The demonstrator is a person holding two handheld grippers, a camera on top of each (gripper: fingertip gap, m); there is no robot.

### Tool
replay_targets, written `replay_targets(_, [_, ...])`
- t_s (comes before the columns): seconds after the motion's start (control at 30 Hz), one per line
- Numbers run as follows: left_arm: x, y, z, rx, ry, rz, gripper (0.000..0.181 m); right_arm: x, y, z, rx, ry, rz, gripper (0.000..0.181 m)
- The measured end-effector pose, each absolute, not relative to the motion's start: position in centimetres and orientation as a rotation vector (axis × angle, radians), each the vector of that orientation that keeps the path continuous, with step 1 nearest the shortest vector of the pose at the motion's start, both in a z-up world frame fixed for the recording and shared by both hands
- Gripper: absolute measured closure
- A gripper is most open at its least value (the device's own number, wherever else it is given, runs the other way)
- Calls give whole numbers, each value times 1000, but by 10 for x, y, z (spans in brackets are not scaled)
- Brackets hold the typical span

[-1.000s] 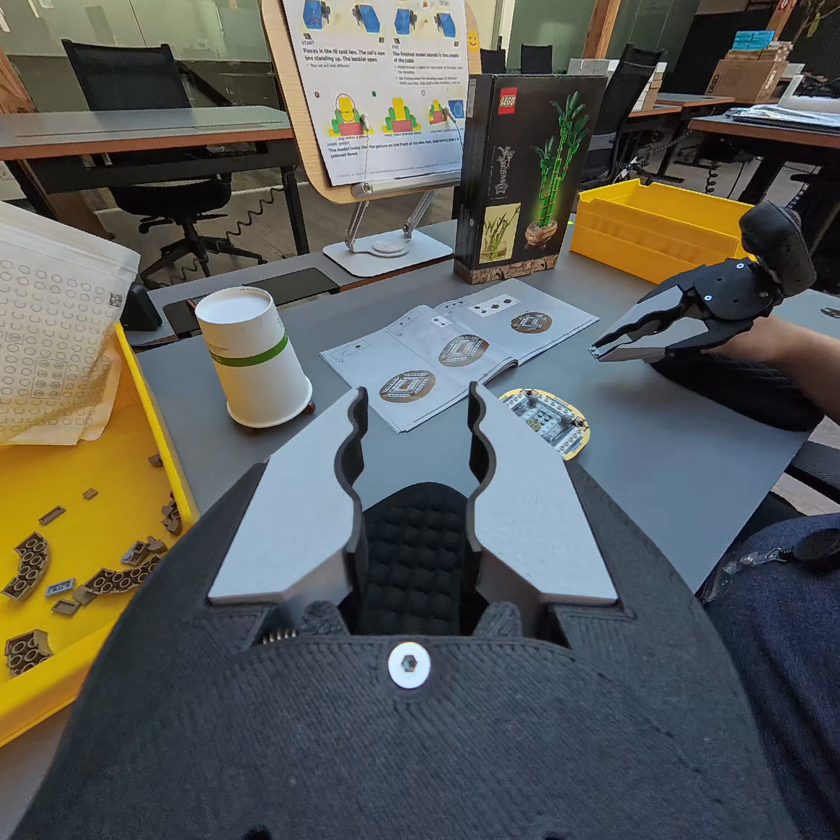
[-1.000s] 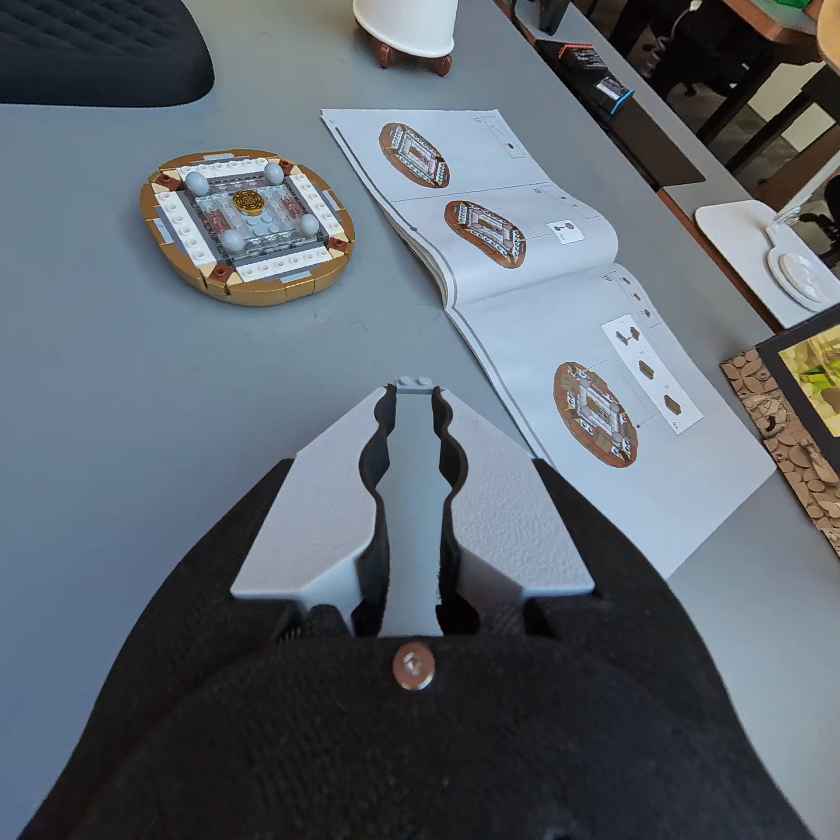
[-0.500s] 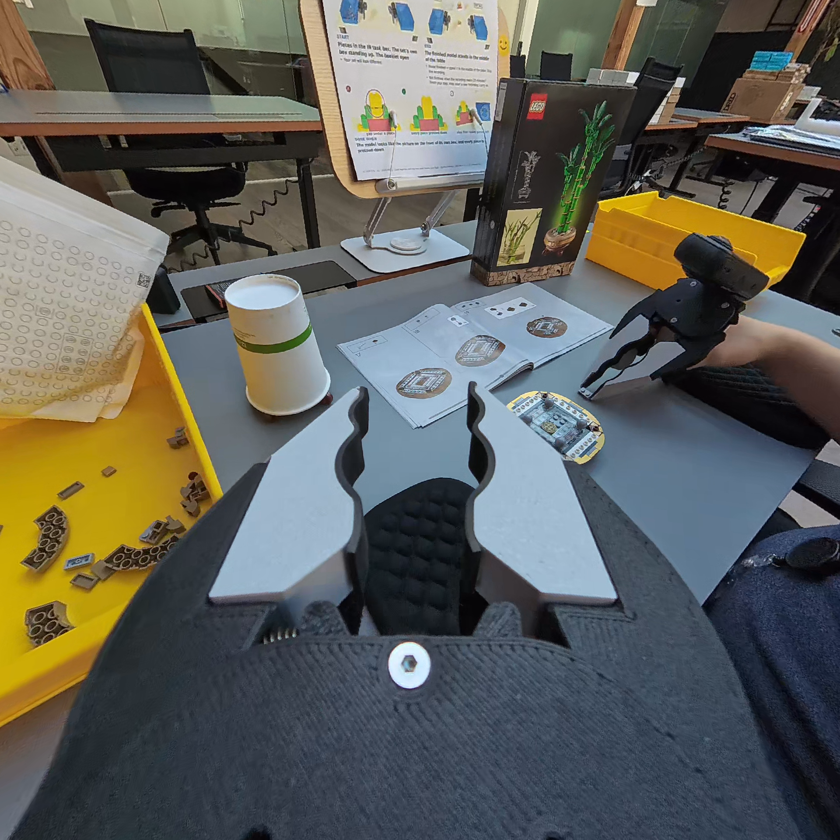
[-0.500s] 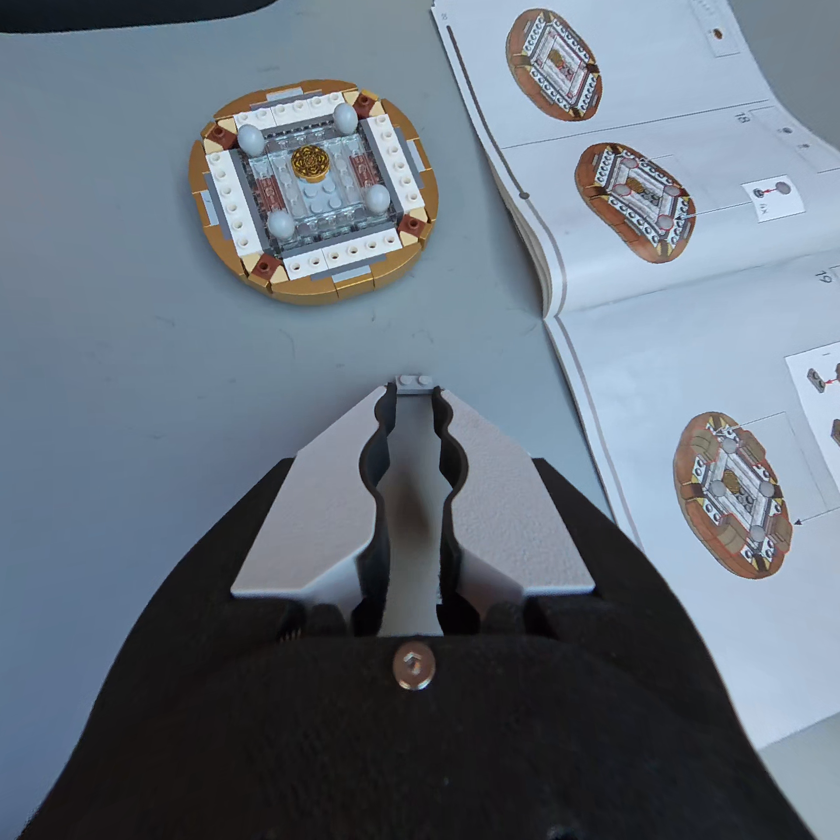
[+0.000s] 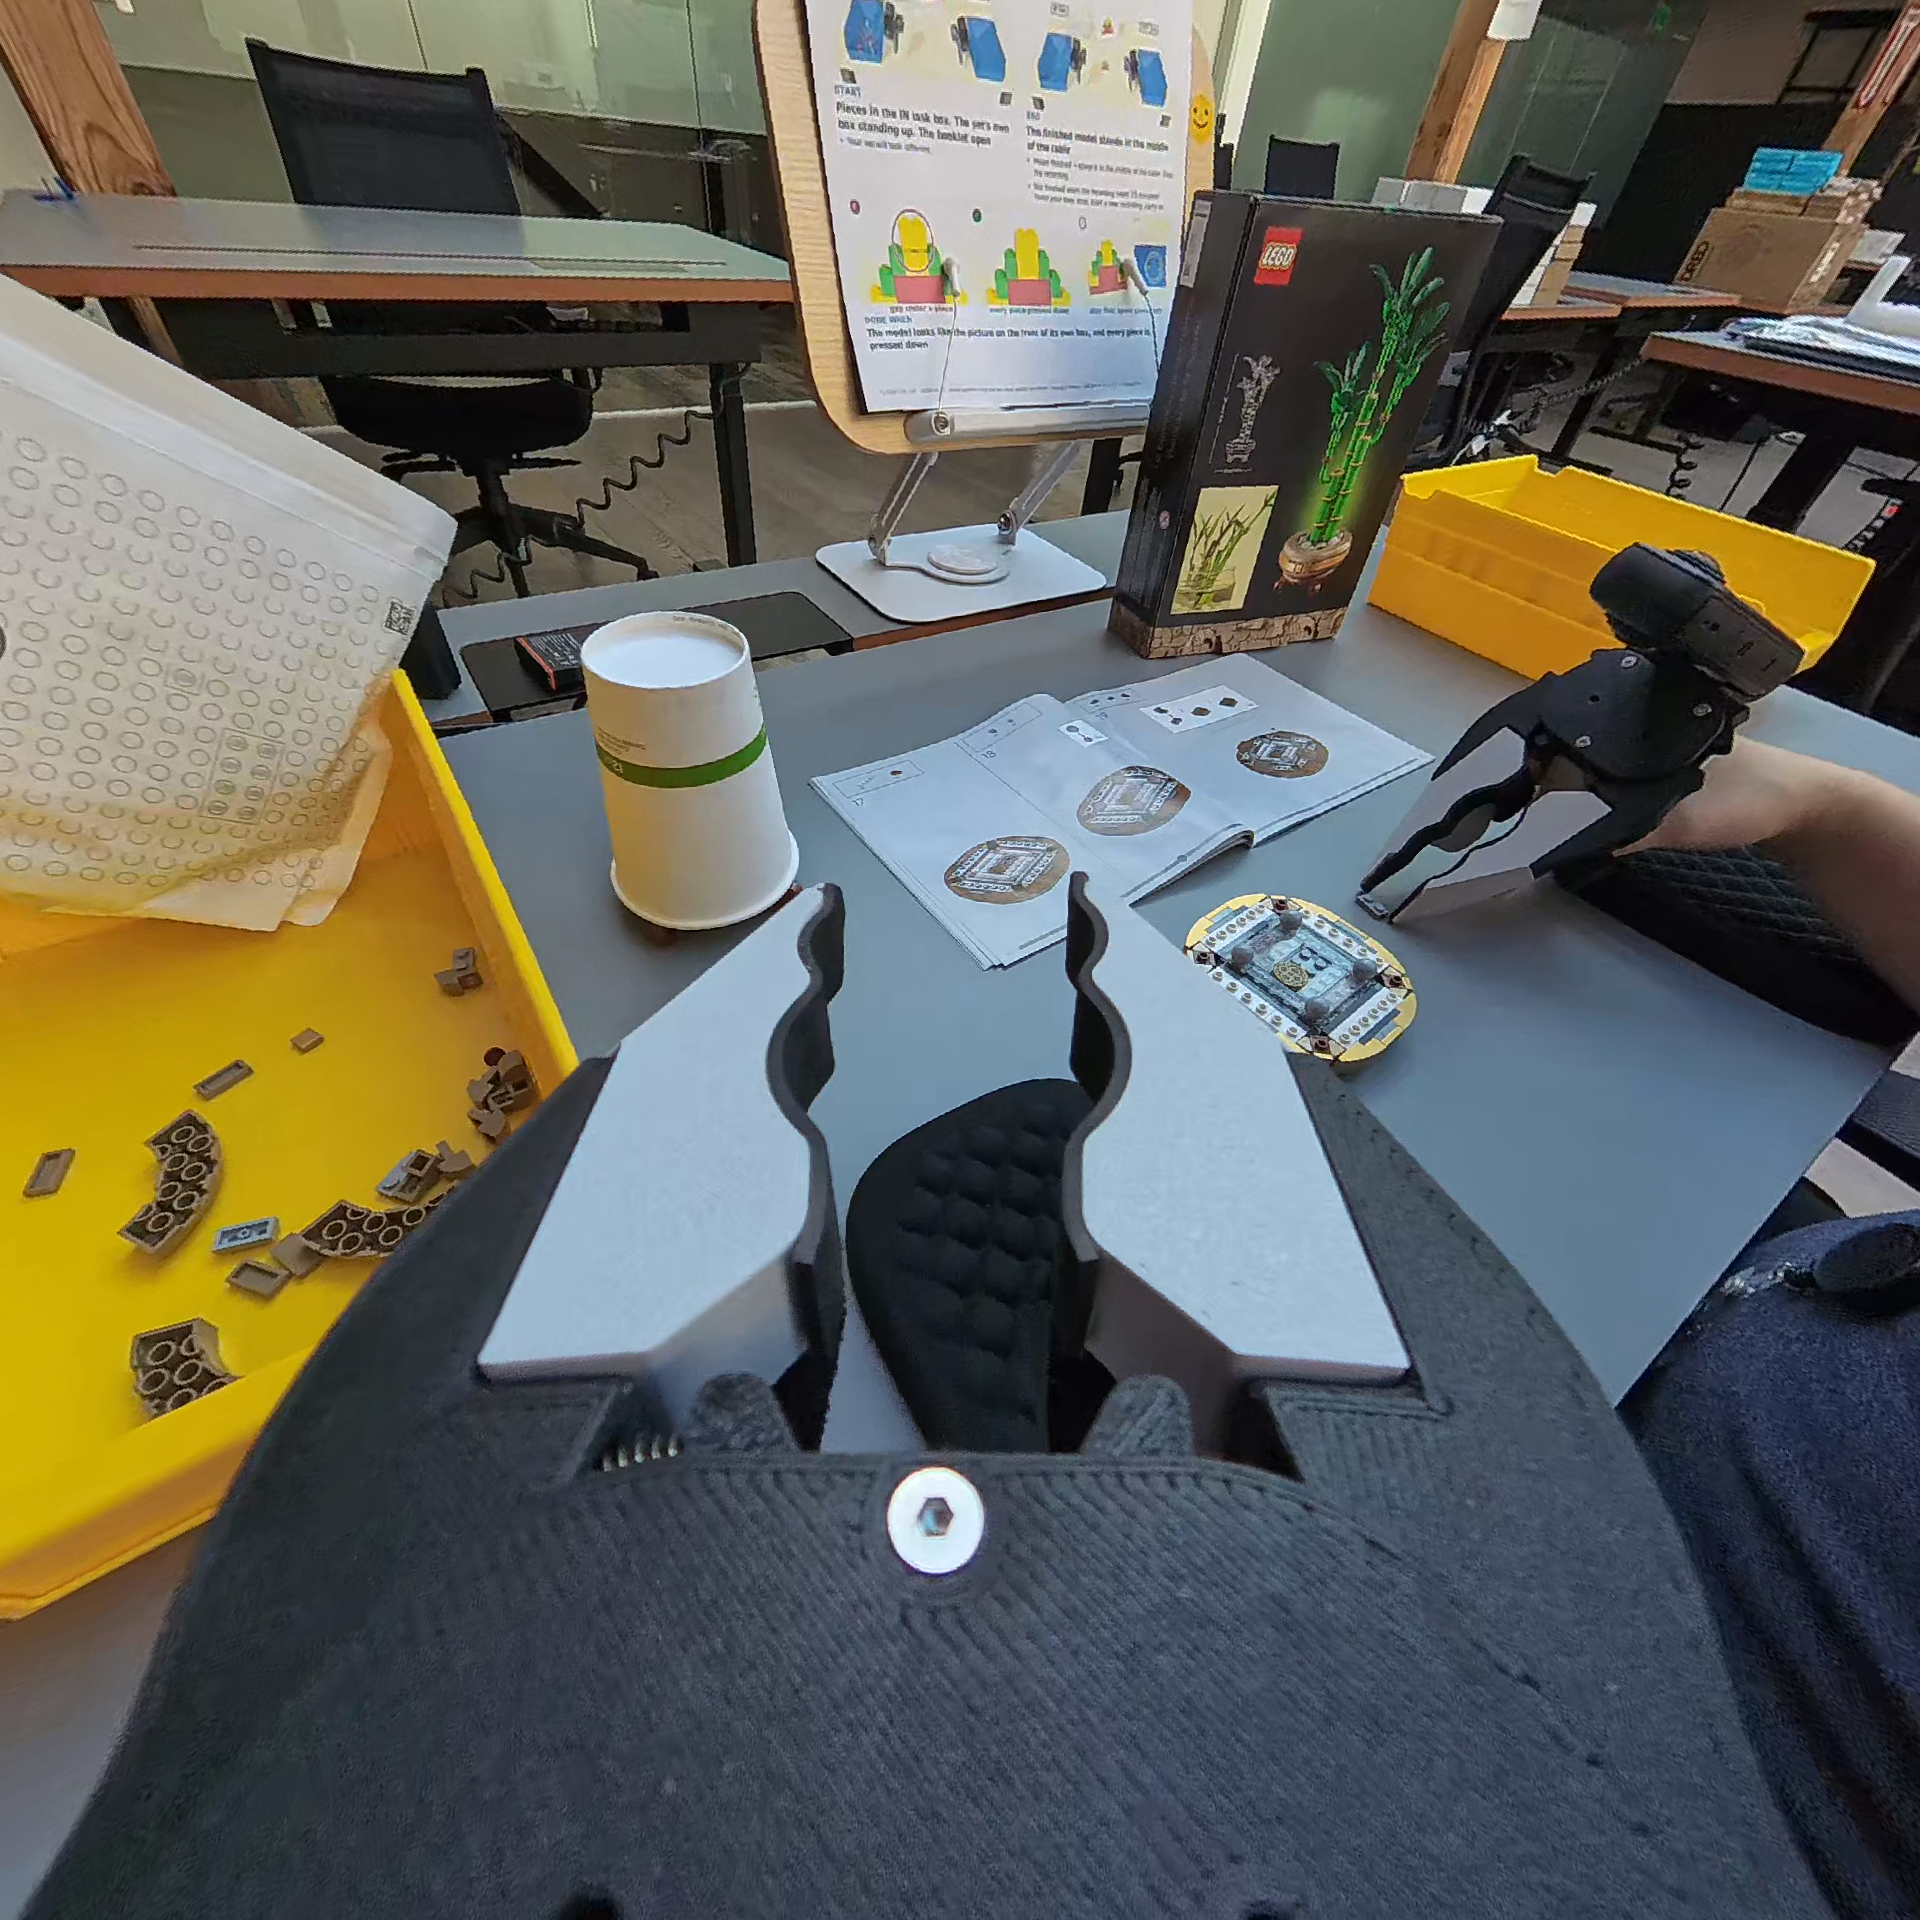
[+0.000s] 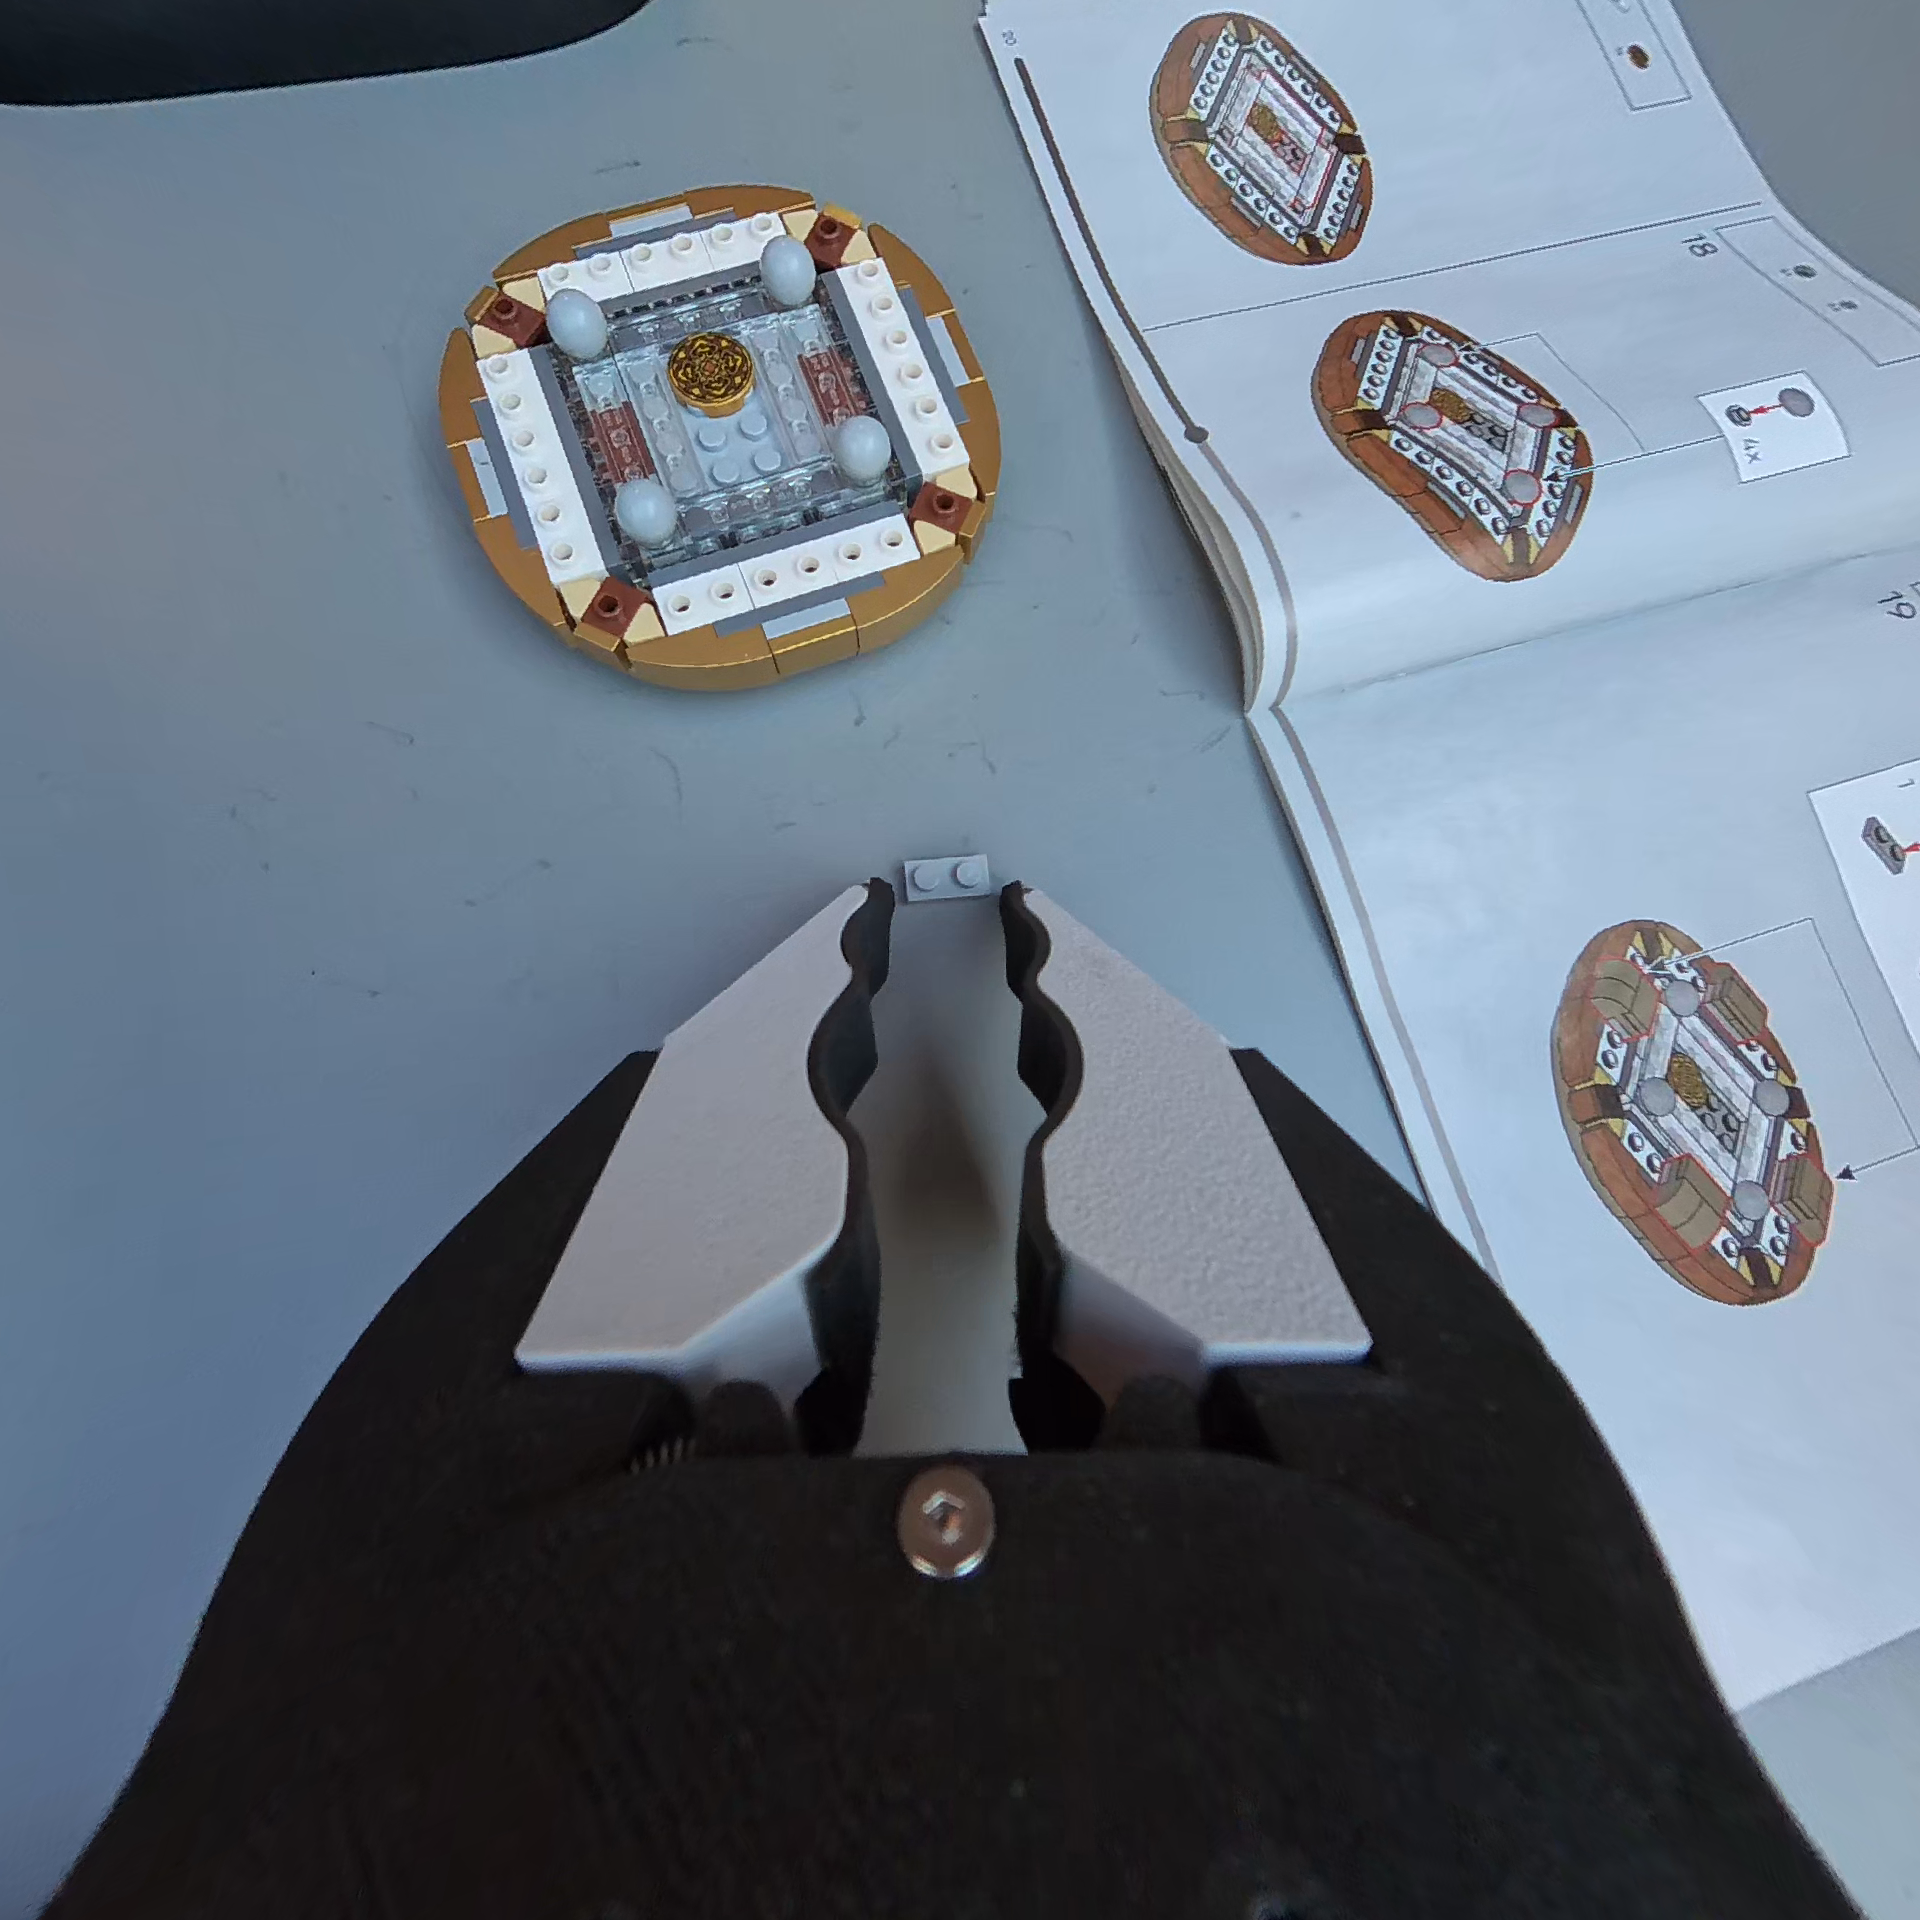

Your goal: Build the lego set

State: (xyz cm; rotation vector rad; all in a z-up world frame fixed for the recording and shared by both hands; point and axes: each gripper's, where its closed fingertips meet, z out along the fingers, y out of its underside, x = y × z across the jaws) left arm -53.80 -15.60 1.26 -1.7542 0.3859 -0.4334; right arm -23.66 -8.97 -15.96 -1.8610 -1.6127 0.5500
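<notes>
The round gold-rimmed lego model (image 6: 717, 426) with white plates and several grey domes lies flat on the grey table; it also shows in the left wrist view (image 5: 1299, 971). My right gripper (image 6: 945, 891) is shut on a small grey two-stud plate (image 6: 945, 876) at its fingertips, tips down at the table just in front of the model. It appears in the left wrist view (image 5: 1387, 912) right of the model. My left gripper (image 5: 951, 904) is open and empty, held above the table's near side. The open instruction booklet (image 6: 1558, 727) lies beside the model.
A yellow tray (image 5: 473, 831) at left holds loose brown and grey pieces (image 5: 177, 1174) and a paper bag (image 5: 177, 675). An upturned paper cup (image 5: 686, 779), the set's box (image 5: 1299, 416), a sheet on a stand (image 5: 997, 208) and a yellow bin (image 5: 1558, 540) stand behind. Black cushions (image 5: 966, 1226) lie near. The tips of one gripper are about 35 cm away from the tips of the other.
My right gripper has tilted down and come low to the table just before the model, still holding the grey plate. My left gripper has hardly moved and stays open.
</notes>
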Motion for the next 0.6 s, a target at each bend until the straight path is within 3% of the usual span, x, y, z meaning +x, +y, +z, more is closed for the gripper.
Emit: replay_targets(0.6, [-642,-179,14,-1823,123,-268,138,-237,-84,-151,-1789,-1586,513,160])
